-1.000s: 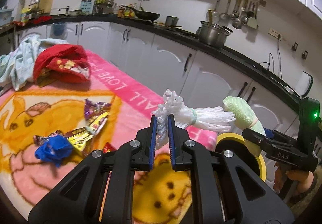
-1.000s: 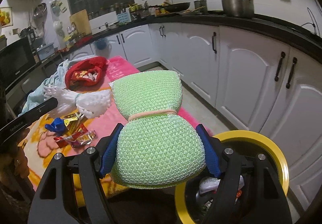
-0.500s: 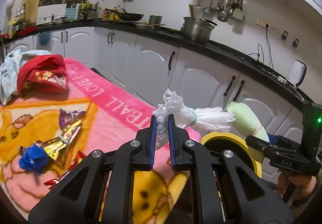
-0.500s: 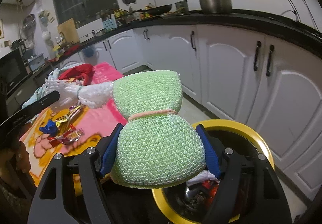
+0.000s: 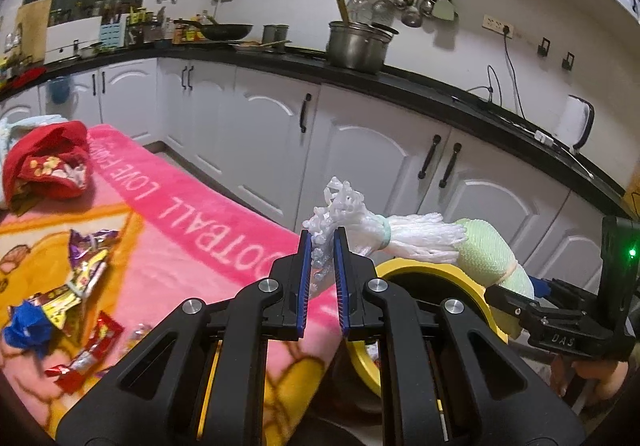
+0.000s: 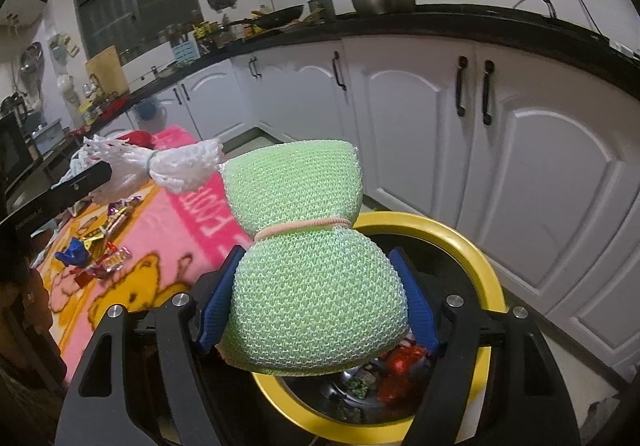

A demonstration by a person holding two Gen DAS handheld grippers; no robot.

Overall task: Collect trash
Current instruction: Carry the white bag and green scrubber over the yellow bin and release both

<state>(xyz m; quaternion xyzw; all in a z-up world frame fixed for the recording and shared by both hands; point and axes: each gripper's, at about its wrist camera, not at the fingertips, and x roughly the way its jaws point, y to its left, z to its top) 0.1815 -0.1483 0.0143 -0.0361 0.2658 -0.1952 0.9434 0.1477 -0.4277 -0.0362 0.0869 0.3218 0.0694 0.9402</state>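
Observation:
My left gripper (image 5: 321, 246) is shut on a white foam net sleeve (image 5: 400, 232) tied with a pale band, held in the air beside the table edge; it also shows in the right wrist view (image 6: 172, 165). My right gripper (image 6: 316, 310) is shut on a green foam net bundle (image 6: 308, 286) tied with a pink band, held over the yellow-rimmed trash bin (image 6: 476, 270). In the left wrist view the green bundle (image 5: 486, 252) and the bin rim (image 5: 432, 274) sit to the right. Wrappers lie in the bin.
A pink and yellow cartoon blanket (image 5: 192, 230) covers the table, with candy wrappers (image 5: 86, 274), a blue scrap (image 5: 26, 330) and a red cloth (image 5: 48, 161) on it. White cabinets (image 6: 520, 181) and a black counter stand close behind the bin.
Both grippers have moved right off the table toward the bin, still holding their bundles. The bin now lies more fully under the green bundle.

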